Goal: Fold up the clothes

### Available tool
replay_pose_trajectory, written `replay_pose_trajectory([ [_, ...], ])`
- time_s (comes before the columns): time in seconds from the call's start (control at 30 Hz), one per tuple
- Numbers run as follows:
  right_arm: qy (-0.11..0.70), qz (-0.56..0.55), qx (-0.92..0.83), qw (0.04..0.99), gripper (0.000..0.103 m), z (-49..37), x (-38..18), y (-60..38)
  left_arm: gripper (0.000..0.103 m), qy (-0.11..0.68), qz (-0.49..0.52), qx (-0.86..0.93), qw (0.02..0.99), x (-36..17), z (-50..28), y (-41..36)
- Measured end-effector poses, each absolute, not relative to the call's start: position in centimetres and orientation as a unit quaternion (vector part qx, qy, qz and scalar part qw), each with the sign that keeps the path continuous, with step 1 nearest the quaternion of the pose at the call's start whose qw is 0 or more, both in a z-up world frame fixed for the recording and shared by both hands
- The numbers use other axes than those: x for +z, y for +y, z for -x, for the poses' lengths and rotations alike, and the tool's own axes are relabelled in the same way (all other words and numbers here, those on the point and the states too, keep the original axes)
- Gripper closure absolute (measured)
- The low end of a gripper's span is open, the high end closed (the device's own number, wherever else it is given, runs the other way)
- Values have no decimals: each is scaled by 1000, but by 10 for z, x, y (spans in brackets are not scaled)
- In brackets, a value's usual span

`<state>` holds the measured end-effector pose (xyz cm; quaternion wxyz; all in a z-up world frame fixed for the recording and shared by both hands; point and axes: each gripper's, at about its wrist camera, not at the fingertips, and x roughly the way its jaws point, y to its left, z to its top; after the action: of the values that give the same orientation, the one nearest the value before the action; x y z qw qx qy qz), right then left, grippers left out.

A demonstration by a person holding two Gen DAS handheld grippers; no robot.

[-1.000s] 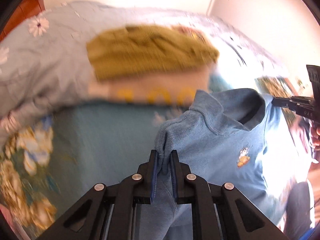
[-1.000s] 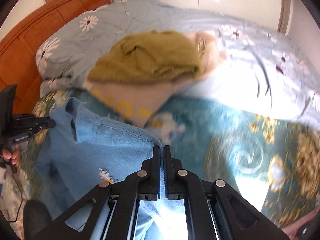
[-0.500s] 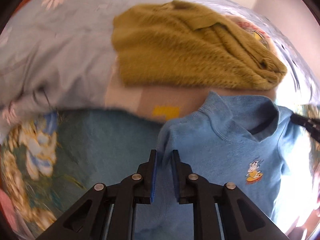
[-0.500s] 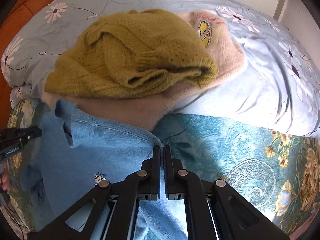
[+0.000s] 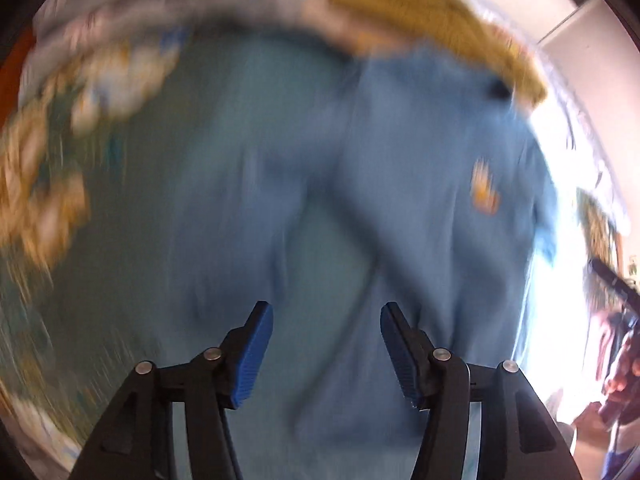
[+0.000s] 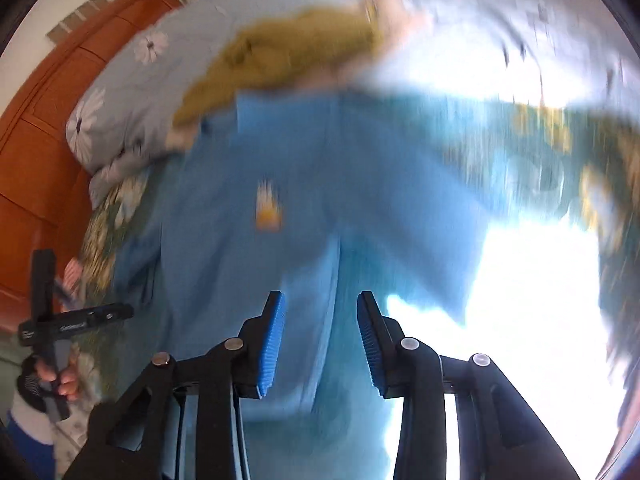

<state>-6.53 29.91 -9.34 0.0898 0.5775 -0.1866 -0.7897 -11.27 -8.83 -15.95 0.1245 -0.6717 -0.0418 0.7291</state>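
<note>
Lying spread on the bed's teal floral bedspread (image 6: 560, 168), the blue sweatshirt (image 5: 420, 184) shows its front, with a small orange-and-white emblem (image 6: 267, 206) on the chest (both views are heavily motion-blurred, so finer detail cannot be read). Left tool (image 5: 326, 344): blue pads well apart, nothing between them, hovering above the sweatshirt's lower part. Right tool (image 6: 320, 340): pads likewise apart, gripping nothing, over the garment's lower half. An olive knitted sweater (image 6: 288, 52) lies beyond the collar on a pale beige garment (image 6: 392, 12), both against the light blue daisy-print duvet (image 6: 132, 80). An orange wooden headboard (image 6: 44, 128) stands at left in the right wrist view.
</note>
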Motion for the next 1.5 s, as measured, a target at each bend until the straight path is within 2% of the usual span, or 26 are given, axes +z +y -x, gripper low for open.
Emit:
replay_pose_trajectory([
  [0.1, -205, -618, -754, 85, 65, 31, -129, 295, 43, -42, 698, 707, 105, -184, 89, -94],
  [0.27, -288, -620, -726, 76, 64, 26, -159, 288, 45, -120, 694, 705, 84, -193, 82, -112],
  [0.3, -296, -615, -727, 73, 61, 28, -160, 286, 47, -131, 692, 705, 83, -191, 82, -114],
  [0.33, -308, -609, -728, 69, 61, 29, -161, 284, 54, -134, 692, 705, 82, -190, 81, -114],
  [0.37, -319, -603, -728, 66, 61, 30, -161, 282, 66, -134, 693, 704, 80, -190, 79, -114],
  [0.4, -331, -599, -726, 71, 61, 32, -161, 280, 71, -136, 695, 702, 80, -190, 77, -114],
  [0.43, -335, -600, -724, 71, 64, 33, -162, 278, 81, -141, 696, 699, 83, -190, 74, -113],
  [0.47, -338, -600, -721, 71, 69, 34, -162, 276, 86, -146, 697, 697, 85, -190, 71, -113],
  [0.5, -340, -602, -719, 67, 85, 34, -163, 274, 88, -154, 697, 695, 86, -189, 68, -113],
  [0.53, -343, -603, -718, 63, 94, 33, -164, 273, 95, -166, 696, 694, 87, -188, 64, -113],
  [0.57, -354, -598, -716, 63, 96, 32, -161, 275, 98, -178, 694, 692, 87, -187, 61, -114],
  [0.77, -374, -528, -761, 51, 99, 25, -97, 313, 99, -239, 632, 730, 102, -130, 45, -122],
  [0.83, -353, -512, -781, 43, 99, 28, -68, 328, 99, -264, 608, 740, 115, -105, 37, -127],
  [0.97, -309, -498, -810, 20, 99, 41, -33, 342, 99, -283, 595, 742, 127, -91, 28, -140],
  [1.1, -259, -561, -786, 20, 98, 57, -59, 326, 99, -241, 618, 740, 114, -101, 33, -142],
  [1.23, -244, -593, -767, 29, 96, 49, -89, 319, 99, -249, 638, 721, 104, -116, 24, -145],
  [1.27, -249, -591, -767, 28, 91, 42, -93, 322, 99, -256, 639, 718, 101, -118, 23, -147],
  [1.37, -272, -582, -766, 14, 70, 15, -103, 338, 99, -286, 634, 713, 90, -124, 14, -157],
  [1.5, -308, -577, -756, -8, 68, -17, -122, 354, 99, -313, 625, 711, 75, -128, 3, -173],
])
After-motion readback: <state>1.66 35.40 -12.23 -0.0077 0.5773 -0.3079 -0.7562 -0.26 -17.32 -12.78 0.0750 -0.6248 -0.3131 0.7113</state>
